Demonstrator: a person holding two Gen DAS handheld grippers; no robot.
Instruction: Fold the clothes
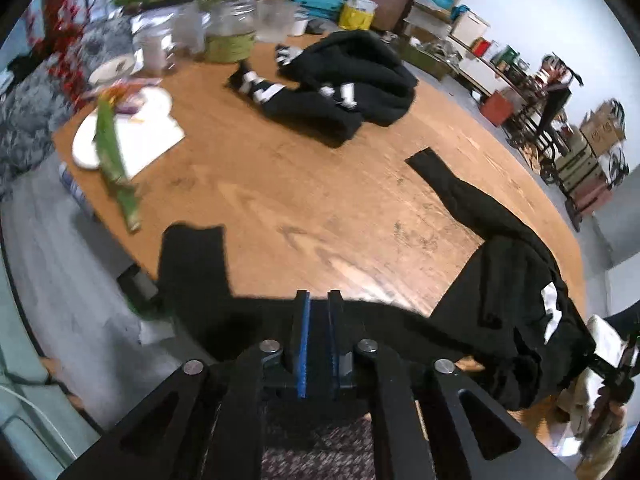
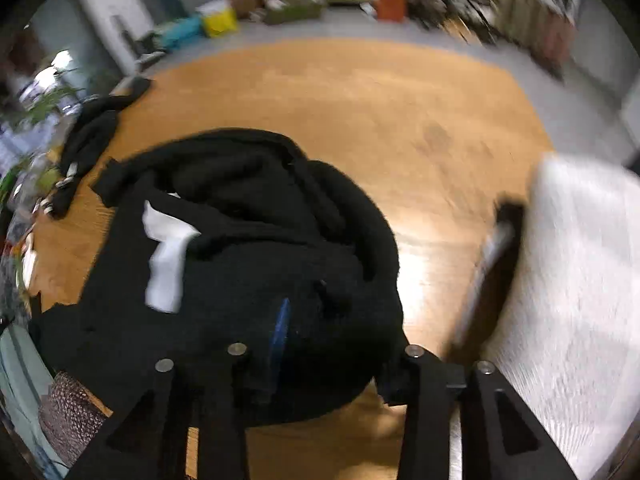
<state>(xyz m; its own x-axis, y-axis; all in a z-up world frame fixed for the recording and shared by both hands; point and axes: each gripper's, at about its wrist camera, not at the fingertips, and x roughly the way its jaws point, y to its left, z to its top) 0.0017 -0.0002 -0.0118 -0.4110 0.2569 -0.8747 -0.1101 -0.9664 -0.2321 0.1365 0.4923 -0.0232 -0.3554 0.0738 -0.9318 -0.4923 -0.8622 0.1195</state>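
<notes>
A black garment with white print (image 1: 520, 300) lies bunched along the near edge of the wooden table (image 1: 300, 208). My left gripper (image 1: 318, 300) is shut on the black garment's edge, with one sleeve (image 1: 192, 264) hanging over the table's left side. In the right wrist view the same garment (image 2: 256, 248) is heaped over my right gripper (image 2: 304, 312); one blue finger pad (image 2: 280, 332) shows and the other is hidden by cloth. A second black garment with white stripes (image 1: 340, 84) lies crumpled at the far side of the table.
Jars and plastic containers (image 1: 232, 32), plates (image 1: 132, 120) and a green plant stem (image 1: 114, 160) crowd the table's far left. A white chair (image 2: 572, 300) stands at the table's right. Boxes and shelves (image 1: 480, 48) line the far wall.
</notes>
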